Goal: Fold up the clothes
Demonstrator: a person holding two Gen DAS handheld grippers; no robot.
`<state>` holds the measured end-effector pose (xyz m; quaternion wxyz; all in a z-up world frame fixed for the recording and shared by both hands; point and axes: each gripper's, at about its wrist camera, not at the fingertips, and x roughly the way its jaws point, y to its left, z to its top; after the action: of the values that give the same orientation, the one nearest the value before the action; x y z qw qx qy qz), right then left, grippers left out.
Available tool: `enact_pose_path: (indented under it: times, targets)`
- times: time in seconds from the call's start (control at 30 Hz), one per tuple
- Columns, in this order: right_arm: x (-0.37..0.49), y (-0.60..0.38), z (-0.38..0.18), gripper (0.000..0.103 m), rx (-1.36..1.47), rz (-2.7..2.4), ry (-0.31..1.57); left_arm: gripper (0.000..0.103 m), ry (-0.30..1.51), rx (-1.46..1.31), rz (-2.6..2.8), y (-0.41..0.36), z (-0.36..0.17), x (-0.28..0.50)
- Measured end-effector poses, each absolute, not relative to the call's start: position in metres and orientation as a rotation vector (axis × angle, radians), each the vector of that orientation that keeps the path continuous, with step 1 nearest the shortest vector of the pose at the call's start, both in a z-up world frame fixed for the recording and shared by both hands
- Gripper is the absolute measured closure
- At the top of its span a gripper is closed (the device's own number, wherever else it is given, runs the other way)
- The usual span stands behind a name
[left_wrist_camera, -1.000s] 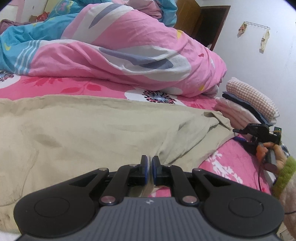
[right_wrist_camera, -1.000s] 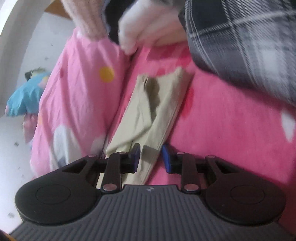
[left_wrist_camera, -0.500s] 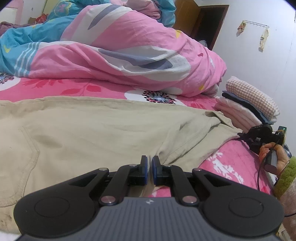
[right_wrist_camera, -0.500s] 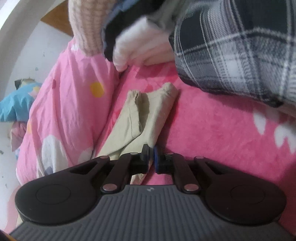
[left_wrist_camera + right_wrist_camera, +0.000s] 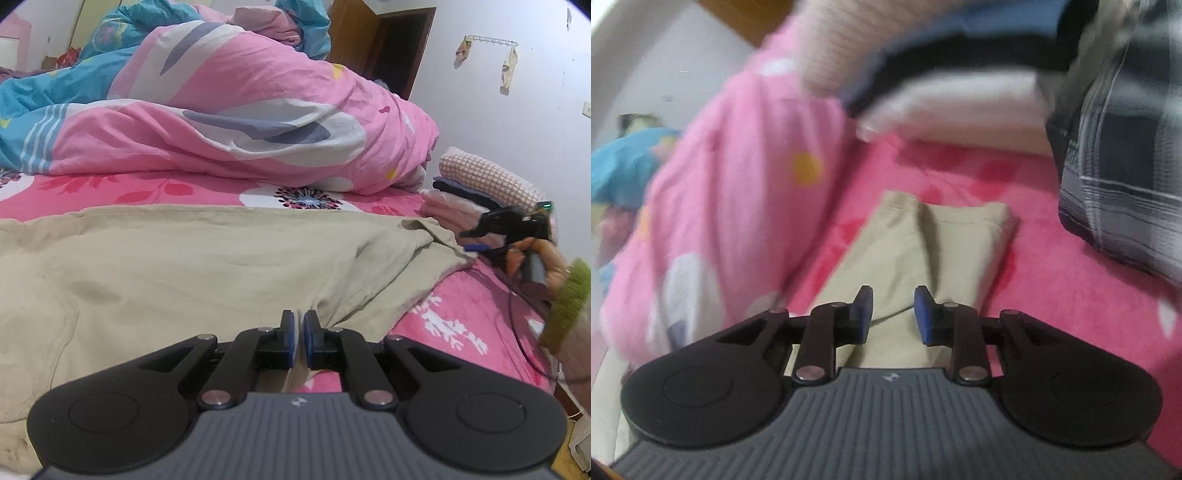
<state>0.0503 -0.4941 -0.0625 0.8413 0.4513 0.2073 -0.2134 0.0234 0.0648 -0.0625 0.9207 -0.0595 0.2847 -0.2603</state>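
Here your left tongs point(image 5: 298, 325) sit pinched shut on a fold of the beige trousers point(image 5: 192, 266), which lie spread across the pink flowered bed point(image 5: 454, 314). Your right tongs point(image 5: 893, 310) have just been opening; their blue pads point(image 5: 864, 314) stand narrowly apart above the trouser leg end point(image 5: 934, 236), gripping nothing. A stack of folded clothes point(image 5: 480, 184) rests near that leg end, beside the pink quilt point(image 5: 258, 110)
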Motion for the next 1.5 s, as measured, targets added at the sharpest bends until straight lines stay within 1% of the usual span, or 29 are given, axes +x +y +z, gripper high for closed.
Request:
enact_pose_path:
  times: [0.07, 0.23, 0.3, 0.33, 0.4, 0.57, 0.7, 0.8, 1.0, 1.2, 1.27, 1.3, 1.33, 1.37, 1.4, 1.47, 1.5]
  targets:
    - [0.067, -0.506, -0.070, 0.074, 0.984, -0.489, 0.482, 0.096, 0.575, -0.122, -0.537, 0.065, -0.063, 0.022]
    - [0.092, -0.519, -0.077, 0.074, 0.975, -0.470, 0.537, 0.096, 0.542, -0.084, -0.542, 0.062, -0.065, 0.018]
    - [0.094, -0.518, -0.077, 0.080, 0.940, -0.446, 0.544, 0.096, 0.535, -0.081, -0.543, 0.061, -0.067, 0.018]
    - [0.094, -0.517, -0.077, 0.089, 0.916, -0.432, 0.548, 0.096, 0.532, -0.084, -0.542, 0.062, -0.068, 0.018]
    - [0.096, -0.515, -0.072, 0.096, 0.860, -0.396, 0.542, 0.097, 0.521, -0.084, -0.538, 0.062, -0.068, 0.017]
    - [0.085, -0.497, -0.024, 0.098, 0.501, -0.387, 0.504, 0.098, 0.474, -0.020, -0.532, 0.059, -0.061, 0.009]
    - [0.088, -0.488, -0.006, 0.098, 0.181, -0.440, 0.589, 0.098, 0.455, 0.082, -0.553, 0.052, -0.058, 0.003]
    - [0.090, -0.485, -0.010, 0.098, 0.047, -0.449, 0.660, 0.098, 0.455, 0.120, -0.559, 0.048, -0.059, 0.000]
    - [0.099, -0.488, -0.026, 0.098, -0.006, -0.451, 0.714, 0.098, 0.446, 0.153, -0.544, 0.045, -0.057, -0.001]
    - [0.103, -0.508, -0.019, 0.098, 0.116, -0.428, 0.669, 0.098, 0.449, 0.111, -0.537, 0.051, -0.050, 0.003]
    - [0.110, -0.517, -0.027, 0.098, 0.137, -0.428, 0.701, 0.098, 0.481, 0.096, -0.549, 0.053, -0.053, 0.006]
    - [0.115, -0.520, -0.034, 0.097, 0.133, -0.429, 0.730, 0.095, 0.504, 0.093, -0.554, 0.052, -0.055, 0.008]
    - [0.121, -0.521, -0.041, 0.095, 0.101, -0.432, 0.767, 0.090, 0.521, 0.088, -0.555, 0.052, -0.056, 0.008]
    - [0.126, -0.517, -0.047, 0.090, 0.050, -0.440, 0.801, 0.089, 0.531, 0.081, -0.554, 0.053, -0.057, 0.009]
    - [0.130, -0.513, -0.051, 0.087, 0.002, -0.447, 0.824, 0.086, 0.533, 0.070, -0.553, 0.055, -0.057, 0.008]
    - [0.131, -0.502, -0.052, 0.078, -0.087, -0.461, 0.833, 0.076, 0.525, 0.036, -0.551, 0.062, -0.055, 0.006]
    - [0.131, -0.498, -0.051, 0.076, -0.116, -0.464, 0.831, 0.069, 0.523, 0.016, -0.548, 0.066, -0.053, 0.005]
